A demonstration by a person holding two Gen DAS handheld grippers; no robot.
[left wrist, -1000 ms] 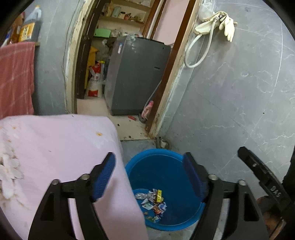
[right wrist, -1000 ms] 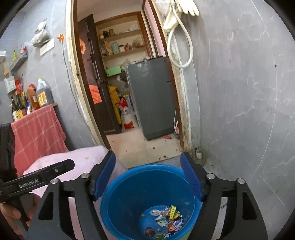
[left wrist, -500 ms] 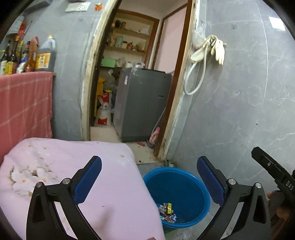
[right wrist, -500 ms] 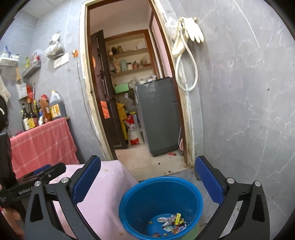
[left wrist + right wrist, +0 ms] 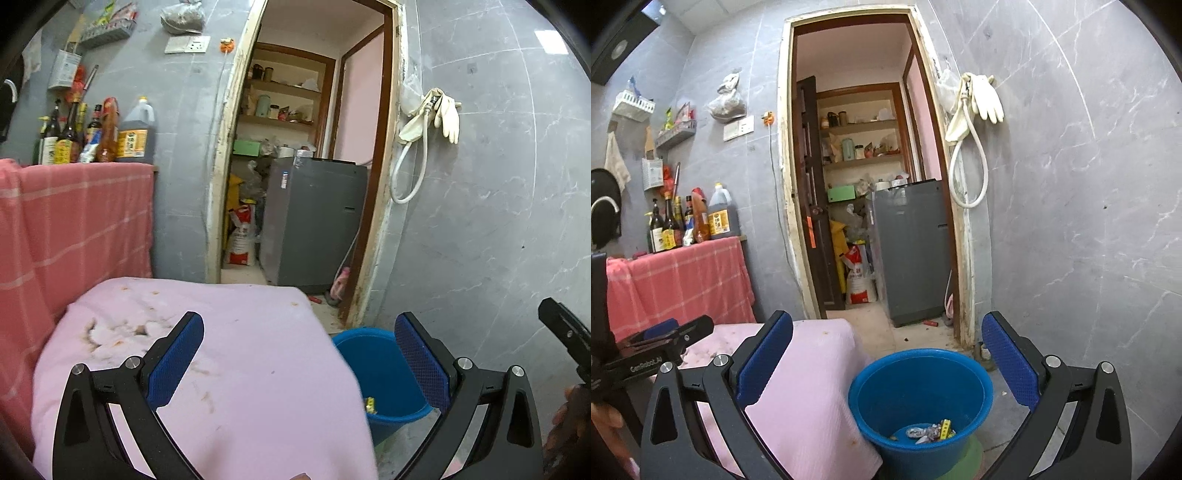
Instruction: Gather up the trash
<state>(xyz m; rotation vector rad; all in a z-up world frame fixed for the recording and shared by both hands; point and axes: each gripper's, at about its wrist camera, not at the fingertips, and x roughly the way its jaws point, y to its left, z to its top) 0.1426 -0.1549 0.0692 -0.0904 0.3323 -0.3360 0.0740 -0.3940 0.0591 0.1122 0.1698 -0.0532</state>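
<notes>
A blue bucket (image 5: 919, 402) stands on the floor beside a table under a pink cloth (image 5: 809, 398). Crumpled wrappers (image 5: 929, 431) lie at its bottom. My right gripper (image 5: 886, 363) is open and empty, raised behind the bucket. My left gripper (image 5: 299, 358) is also open and empty, over the pink cloth (image 5: 229, 369), with the bucket (image 5: 380, 373) low at its right and one yellow wrapper (image 5: 369, 403) showing inside. The left gripper's side (image 5: 657, 345) appears at the left edge of the right wrist view. A black part of the right gripper (image 5: 565, 332) shows at the right edge of the left wrist view.
A grey tiled wall (image 5: 1089, 221) rises right of the bucket, with gloves and a hose (image 5: 975, 122) hanging on it. An open doorway leads to a grey appliance (image 5: 912, 251). Bottles (image 5: 92, 136) stand on a counter draped in red checked cloth (image 5: 81, 236) at the left.
Both grippers have opened wider and drawn back and up from the bucket. The views tilted up, so the bucket now sits lower and smaller, and the doorway and wall fill more of each frame.
</notes>
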